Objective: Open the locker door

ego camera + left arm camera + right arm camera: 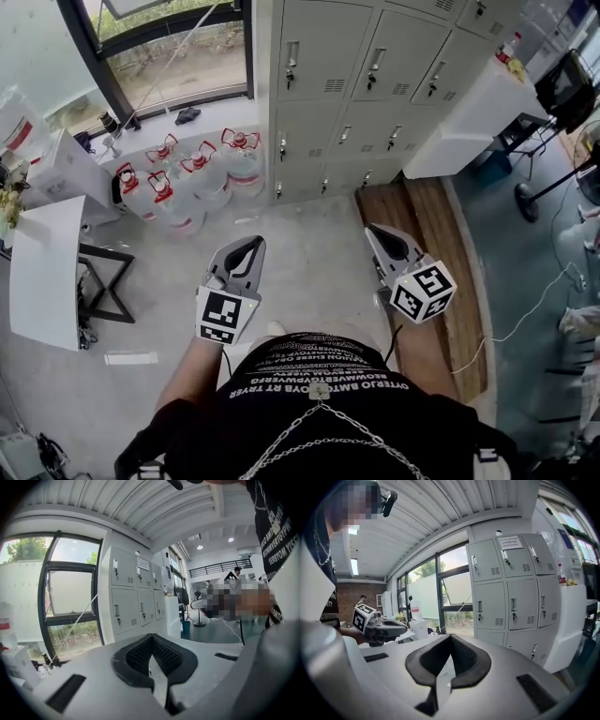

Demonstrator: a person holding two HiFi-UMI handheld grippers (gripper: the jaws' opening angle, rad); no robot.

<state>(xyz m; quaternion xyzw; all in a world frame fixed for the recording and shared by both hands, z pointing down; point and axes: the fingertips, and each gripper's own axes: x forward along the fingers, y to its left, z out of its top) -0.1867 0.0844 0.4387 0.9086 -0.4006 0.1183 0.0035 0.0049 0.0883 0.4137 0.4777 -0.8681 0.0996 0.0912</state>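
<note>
Two closed tools (253, 242) (373, 230) before lockers (375, 66)

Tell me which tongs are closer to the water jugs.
Left. The left tongs are back from the water jugs, slightly right; the right tongs are much farther right.

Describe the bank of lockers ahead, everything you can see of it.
The bank of lockers is pale grey, metal by its look, a grid of small doors. Each door carries an upright handle, a lock below it and vent slots. All visible doors are shut. A paper notice sits on one top door. It stands upright beside the window, with a white cabinet at its right end.
</note>
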